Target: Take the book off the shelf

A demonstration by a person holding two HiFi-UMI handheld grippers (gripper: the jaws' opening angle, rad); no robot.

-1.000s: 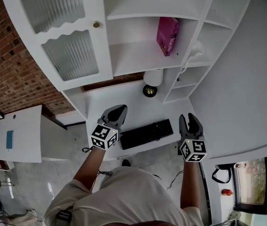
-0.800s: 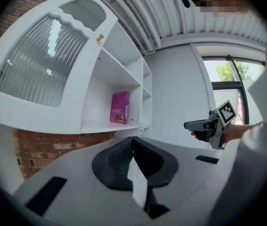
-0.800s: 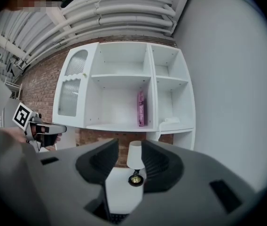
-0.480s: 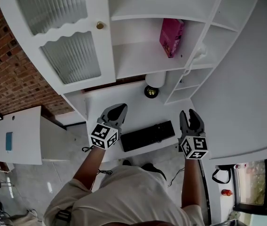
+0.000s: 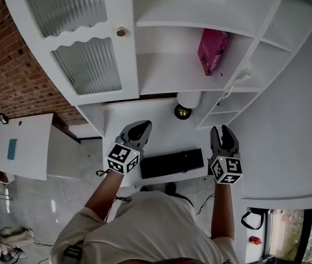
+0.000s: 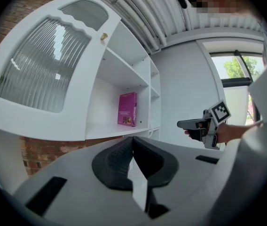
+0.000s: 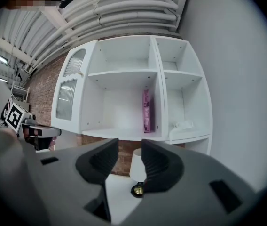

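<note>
A: Left tool [image 6: 132,142]?
B: Jaws together, nothing held. Right tool [image 7: 129,146]: jaws apart, nothing between.
A: Book [image 5: 212,51]?
B: Pink, upright on the white shelf [image 5: 167,84], beside its divider, well apart from both tools.

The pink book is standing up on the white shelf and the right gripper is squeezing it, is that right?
Not quite. The pink book does stand upright on the white shelf, but the right gripper is not squeezing it: its jaws are apart and empty, short of the shelf. The right gripper view shows this.
</note>
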